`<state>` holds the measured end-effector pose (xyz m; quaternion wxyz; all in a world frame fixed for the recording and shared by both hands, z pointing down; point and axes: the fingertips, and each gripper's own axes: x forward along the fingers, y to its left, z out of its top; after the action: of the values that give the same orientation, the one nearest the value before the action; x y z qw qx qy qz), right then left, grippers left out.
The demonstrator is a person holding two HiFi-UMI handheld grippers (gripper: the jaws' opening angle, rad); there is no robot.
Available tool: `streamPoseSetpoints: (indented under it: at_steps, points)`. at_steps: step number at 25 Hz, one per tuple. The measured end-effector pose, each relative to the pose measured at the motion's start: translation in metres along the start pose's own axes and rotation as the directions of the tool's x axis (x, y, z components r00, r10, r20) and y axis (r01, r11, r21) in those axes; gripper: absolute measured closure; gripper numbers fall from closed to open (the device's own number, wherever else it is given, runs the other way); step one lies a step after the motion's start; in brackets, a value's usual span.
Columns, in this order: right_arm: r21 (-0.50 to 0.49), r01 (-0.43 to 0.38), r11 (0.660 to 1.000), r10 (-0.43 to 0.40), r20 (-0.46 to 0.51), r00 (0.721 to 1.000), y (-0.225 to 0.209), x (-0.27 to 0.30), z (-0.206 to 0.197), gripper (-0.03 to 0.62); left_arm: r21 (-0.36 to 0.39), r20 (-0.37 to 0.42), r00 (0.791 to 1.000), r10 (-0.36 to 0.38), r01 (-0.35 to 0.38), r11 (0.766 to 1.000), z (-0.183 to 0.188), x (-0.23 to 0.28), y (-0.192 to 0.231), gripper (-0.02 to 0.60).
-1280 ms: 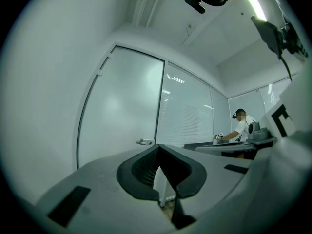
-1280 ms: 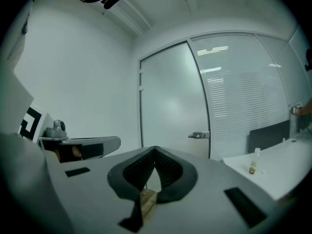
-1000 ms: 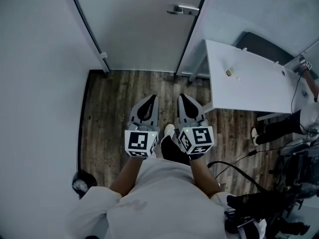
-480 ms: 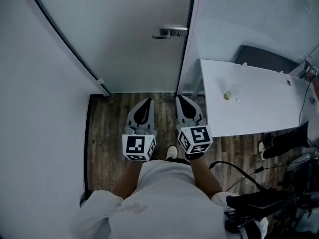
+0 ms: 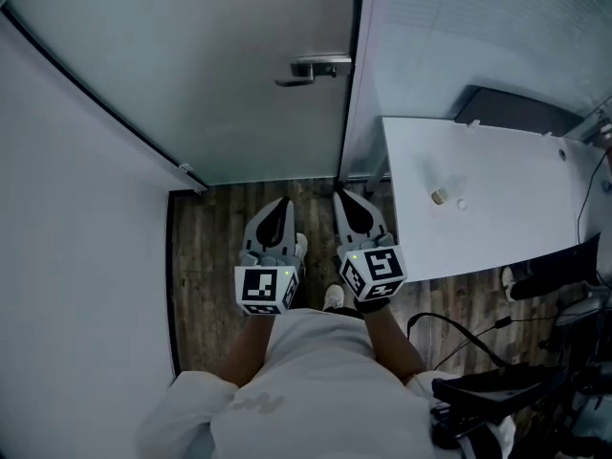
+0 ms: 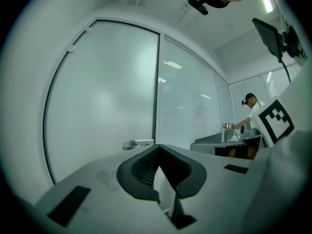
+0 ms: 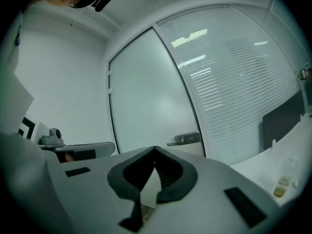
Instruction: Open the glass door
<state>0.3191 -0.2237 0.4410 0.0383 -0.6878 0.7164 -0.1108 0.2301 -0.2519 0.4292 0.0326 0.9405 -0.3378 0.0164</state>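
A frosted glass door [image 5: 220, 75] stands closed ahead, with a metal lever handle [image 5: 311, 69] near its right edge. Both grippers are held side by side at waist height, pointing level at the door and short of it. The left gripper [image 5: 283, 202] is shut with nothing in it, and so is the right gripper [image 5: 341, 197]. In the left gripper view the handle [image 6: 138, 144] shows just left of the closed tips [image 6: 158, 146]. In the right gripper view the handle [image 7: 184, 139] lies a little right of the tips [image 7: 155, 148].
A white table [image 5: 497, 189] with a small bottle [image 5: 440, 196] stands close on the right, under a glass wall with blinds [image 5: 459, 36]. A white wall [image 5: 67, 256] closes the left side. Cables and dark gear [image 5: 497, 390] lie at the lower right. A person [image 6: 251, 111] stands far off.
The person has walked toward the door, so door and handle sit nearer and lower in view. Both grippers came forward together, still shut and side by side.
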Motion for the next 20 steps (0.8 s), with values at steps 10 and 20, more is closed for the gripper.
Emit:
streamPoseSetpoints:
  at_steps: [10, 20]
  points:
    - [-0.084, 0.061, 0.995, -0.058, 0.037, 0.998, -0.043, 0.128, 0.044, 0.592, 0.021, 0.042, 0.994, -0.104, 0.104, 0.994, 0.026, 0.140, 0.074, 0.580]
    - [-0.085, 0.122, 0.989, -0.121, 0.009, 0.993, -0.071, 0.220, 0.050, 0.592, 0.023, -0.040, 0.971, -0.237, 0.238, 0.971, 0.013, 0.233, 0.127, 0.580]
